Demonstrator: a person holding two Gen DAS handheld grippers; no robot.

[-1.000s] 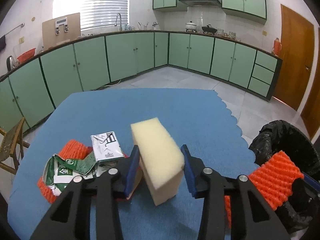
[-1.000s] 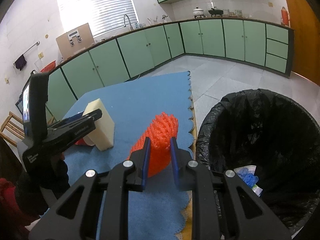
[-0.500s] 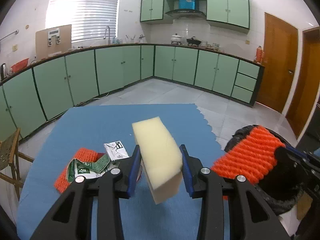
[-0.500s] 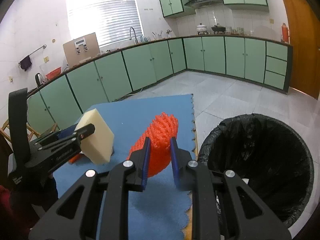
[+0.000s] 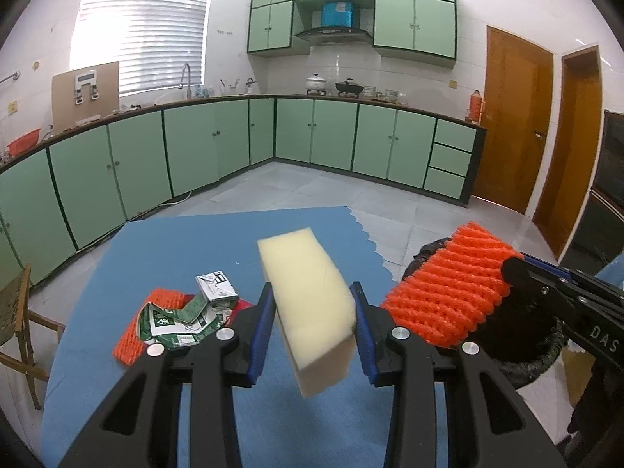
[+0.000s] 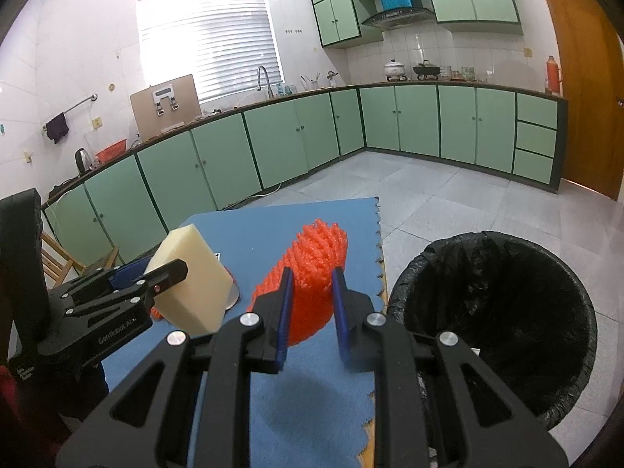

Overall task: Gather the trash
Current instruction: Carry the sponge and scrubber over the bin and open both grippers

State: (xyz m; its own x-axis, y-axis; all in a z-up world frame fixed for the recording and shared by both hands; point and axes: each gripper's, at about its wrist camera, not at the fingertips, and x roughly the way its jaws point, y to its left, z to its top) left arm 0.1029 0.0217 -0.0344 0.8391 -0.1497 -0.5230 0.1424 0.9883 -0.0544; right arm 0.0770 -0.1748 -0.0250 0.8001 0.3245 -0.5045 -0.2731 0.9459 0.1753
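Green kitchen cabinets run along the back walls w/ a window at left, wood doors at right, tile floor. Up front, a desk [image 5: 187, 241] w/ a blue mat that has a scalloped right edge.

L gripper [image 5: 312, 314]: clamped on a pale yellow sponge [image 5: 308, 296], blue pads pressing both long sides. Sponge is lifted off the desk, tilted, far end pointing up and away. In the right wrist view the same sponge [image 6: 191, 277] sits left of center, held in the L gripper [image 6: 163, 277], above the mat.

R gripper [image 6: 310, 304]: closed tight on an orange foam net [image 6: 312, 269]; net bulges out past the fingers, squeezed narrow between the pads. It's held above the desk's right edge, near the bin but not over its opening. From the left wrist view the net [image 5: 448, 292] shows at right, gripped at its right end by the R gripper [image 5: 507, 273], w/ the bin rim behind it.

Bin [image 6: 499, 312]: round, black bag liner, stands on the floor just beside the desk's right side. Inside mostly dark; can't tell contents.

Still on the desk, left of the L gripper: a second orange net [image 5: 132, 335] lying flat, a crumpled green-and-white carton [image 5: 171, 318] on top of it, and a small white carton [image 5: 216, 290] touching that pile at the far side. Something red under the pile, partly hidden.

Wood chair [image 5: 15, 312] at the desk's left edge.
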